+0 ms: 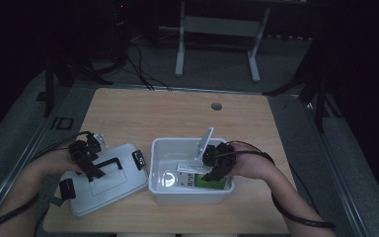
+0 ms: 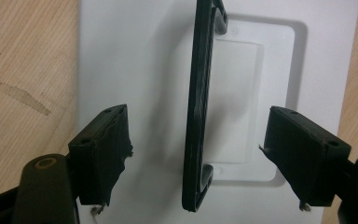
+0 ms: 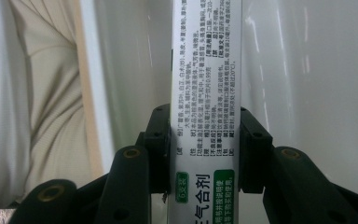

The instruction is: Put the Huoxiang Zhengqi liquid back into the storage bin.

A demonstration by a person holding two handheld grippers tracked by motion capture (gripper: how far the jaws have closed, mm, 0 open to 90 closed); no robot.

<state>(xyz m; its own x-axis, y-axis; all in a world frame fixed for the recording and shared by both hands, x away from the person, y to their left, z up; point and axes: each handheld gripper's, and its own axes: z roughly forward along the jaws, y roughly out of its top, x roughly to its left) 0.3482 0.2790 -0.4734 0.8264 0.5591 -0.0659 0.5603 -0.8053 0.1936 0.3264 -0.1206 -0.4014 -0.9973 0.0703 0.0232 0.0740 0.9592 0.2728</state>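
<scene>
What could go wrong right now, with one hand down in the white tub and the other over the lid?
1. The right tool pinches the green-and-white carton by its narrow sides; lowered into the tub, it might slip or tilt.
2. The carton sits close to the tub's near wall, so a corner could catch there.
3. The left tool stands open around the lid's black handle without gripping it; the lid lies near the table edge and a bump might push it off.
</scene>
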